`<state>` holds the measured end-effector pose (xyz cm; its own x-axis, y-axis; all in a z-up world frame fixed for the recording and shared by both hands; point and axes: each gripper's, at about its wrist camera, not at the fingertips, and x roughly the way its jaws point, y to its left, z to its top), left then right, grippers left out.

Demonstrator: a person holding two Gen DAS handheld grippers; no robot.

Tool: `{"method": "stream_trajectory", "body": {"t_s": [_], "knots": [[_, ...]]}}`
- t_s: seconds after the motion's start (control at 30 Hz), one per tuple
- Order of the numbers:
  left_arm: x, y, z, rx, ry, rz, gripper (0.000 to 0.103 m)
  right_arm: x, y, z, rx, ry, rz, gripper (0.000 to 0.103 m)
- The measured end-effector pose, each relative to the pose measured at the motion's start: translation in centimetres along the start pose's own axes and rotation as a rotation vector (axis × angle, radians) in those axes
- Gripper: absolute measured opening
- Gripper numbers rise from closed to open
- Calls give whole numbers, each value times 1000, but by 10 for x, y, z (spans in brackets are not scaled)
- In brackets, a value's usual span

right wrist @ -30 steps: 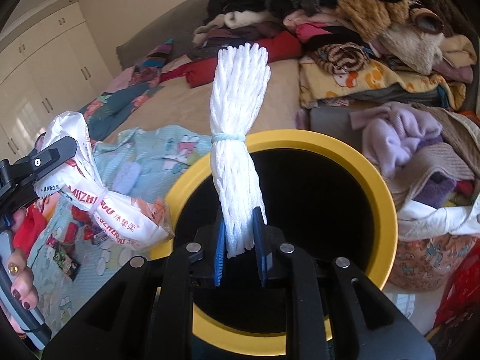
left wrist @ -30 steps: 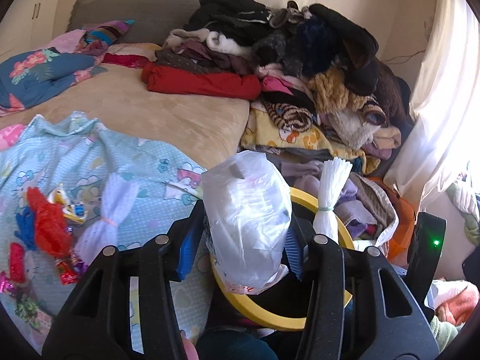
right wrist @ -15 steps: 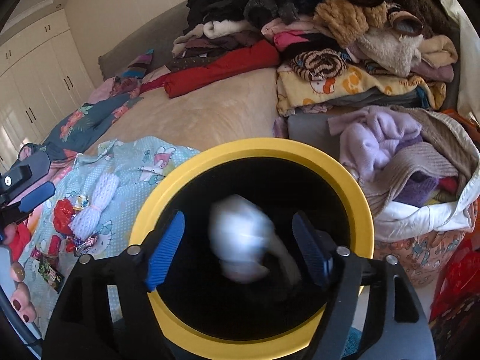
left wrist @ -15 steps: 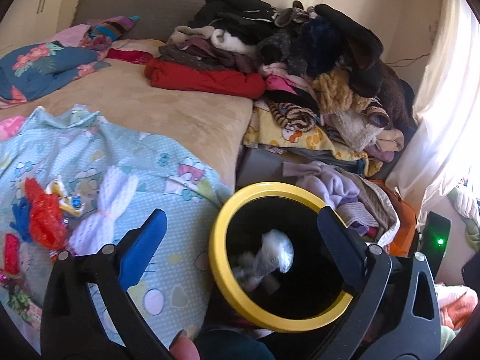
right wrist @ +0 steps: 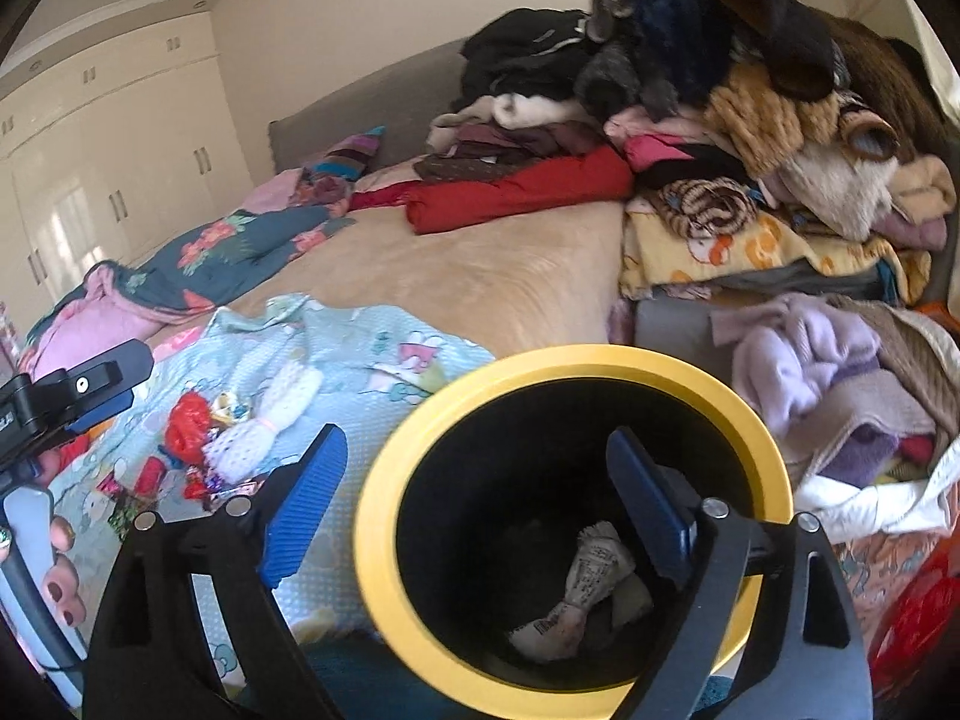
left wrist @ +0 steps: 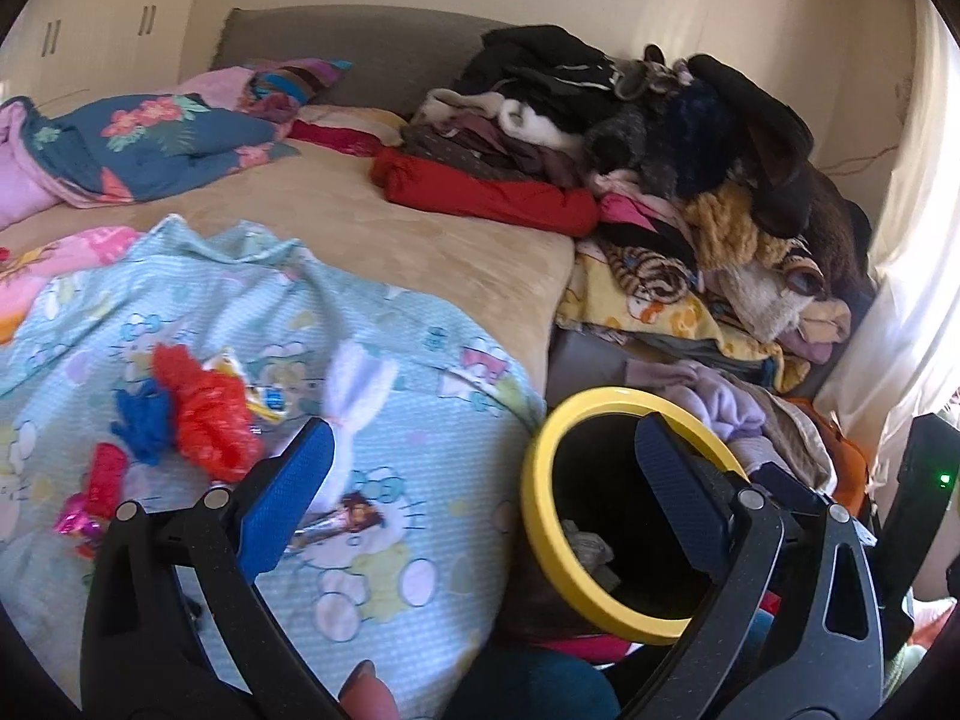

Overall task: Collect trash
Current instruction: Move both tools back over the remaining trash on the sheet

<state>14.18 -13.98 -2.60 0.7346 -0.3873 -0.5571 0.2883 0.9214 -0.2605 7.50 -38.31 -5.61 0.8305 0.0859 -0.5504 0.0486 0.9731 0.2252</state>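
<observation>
Tongs in both your hands are released and hold nothing. Your left tongs (left wrist: 480, 492) spread wide, one blue pad (left wrist: 288, 504) over the pale blue cartoon-print blanket (left wrist: 384, 324), the other in front of the bin's mouth. Your right tongs (right wrist: 474, 516) straddle the near rim of the black bin with the yellow rim (right wrist: 600, 360), one pad outside it over the blanket, the other inside the opening.

At the bottom of that bin lies a crumpled printed plastic wrapper (right wrist: 591, 594) with something pale beside it, too dim for you to identify. In the left view the bin (left wrist: 534, 480) stands just beside the bed's edge, with a greyish scrap (left wrist: 588, 546) visible inside.

On the blanket more trash is left: a white foam net sleeve (left wrist: 354, 396) tied at its middle, a red crumpled plastic piece (left wrist: 207, 414) touching a blue one (left wrist: 141, 420), and small shiny candy wrappers (left wrist: 75, 522) nearer you. The right view shows the same cluster, net sleeve (right wrist: 264, 420) beside the red piece (right wrist: 186, 420), with your left tongs' body (right wrist: 72, 396) at the frame's left edge.

Beyond, the tan bedspread (left wrist: 360, 222) carries a floral quilt (left wrist: 138, 144), and a tall heap of folded clothes (left wrist: 660, 138) fills the right.
</observation>
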Motion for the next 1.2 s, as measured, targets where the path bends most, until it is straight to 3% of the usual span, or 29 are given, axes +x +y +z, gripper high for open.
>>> {"method": "stream_trajectory", "body": {"t_s": [0.67,1.2], "knots": [[-36,55,-6,-54,-61,114,92,-12,58,5,-88,-28,108,90],[-56,104,-10,-121,-85,195,92,11,109,5,-155,21,180,91]]}}
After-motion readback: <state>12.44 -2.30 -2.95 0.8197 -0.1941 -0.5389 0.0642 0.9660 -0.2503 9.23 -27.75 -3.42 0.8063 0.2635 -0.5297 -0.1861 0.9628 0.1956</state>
